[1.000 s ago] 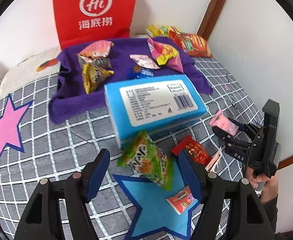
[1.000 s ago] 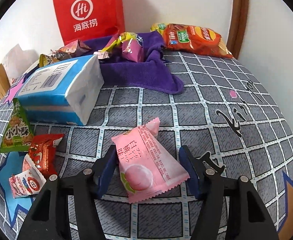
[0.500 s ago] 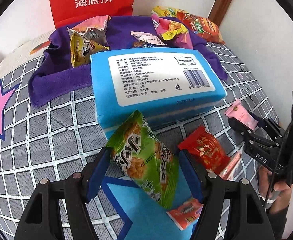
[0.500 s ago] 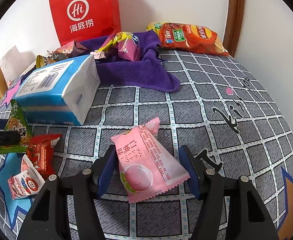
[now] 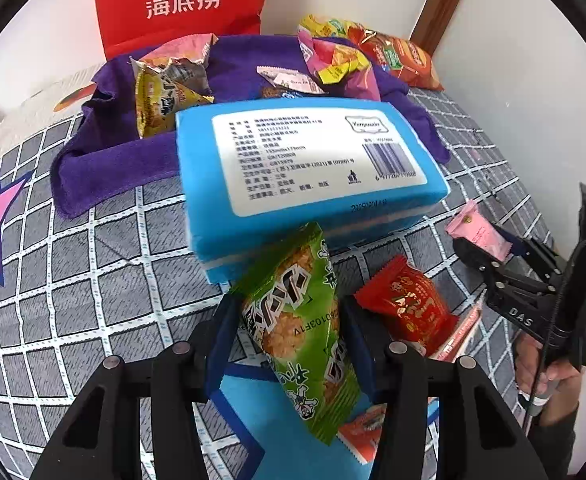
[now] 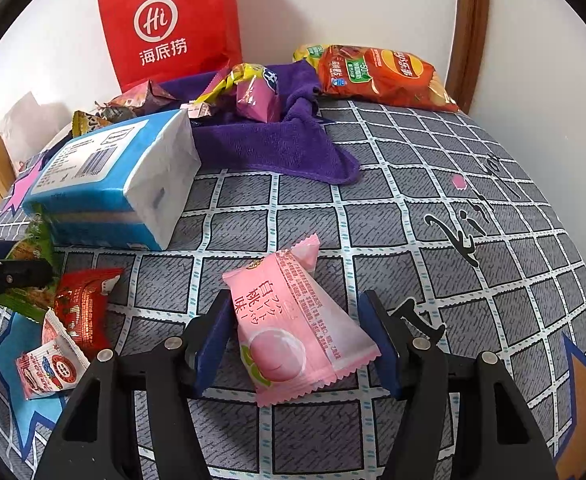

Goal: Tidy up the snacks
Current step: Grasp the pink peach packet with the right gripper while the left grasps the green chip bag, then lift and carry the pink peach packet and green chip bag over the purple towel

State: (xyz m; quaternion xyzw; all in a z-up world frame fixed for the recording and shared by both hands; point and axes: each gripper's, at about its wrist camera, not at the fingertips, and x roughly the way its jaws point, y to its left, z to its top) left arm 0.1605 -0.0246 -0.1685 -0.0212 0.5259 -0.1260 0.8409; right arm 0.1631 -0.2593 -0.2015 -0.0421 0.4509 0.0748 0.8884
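The left gripper [image 5: 289, 340], black-armed tongs with blue pads, had its two pads pressed against the sides of a green crinkled snack packet [image 5: 301, 332], which stood tilted between them with its far tip just in front of a big blue plastic-wrapped tissue pack [image 5: 309, 168] and its near end over a light blue star patch [image 5: 249, 396] on the grey checked cloth [image 5: 73, 280]. The right gripper [image 6: 297, 340], black tongs of the same kind, bracketed a pink peach-flavoured sweet packet [image 6: 293, 328] lying on the cloth; its left pad sat against the packet's edge and the right pad close beside the other edge, yet I could not tell whether they were actually squeezing it. To the right of the green packet lay a red foil snack packet [image 5: 409, 304], and nearer still a small red-and-white sachet [image 5: 363, 432]. Far behind the tissue pack a rumpled purple towel [image 5: 105, 152] carried several packets: a yellow-and-silver one [image 5: 165, 96] on its left and a pink-and-yellow one [image 5: 337, 64] on its right. At the far right, by the white wall, lay an orange crisp bag [image 6: 385, 76], and a red paper bag with white lettering [image 6: 169, 28] stood upright against the wall at the far left
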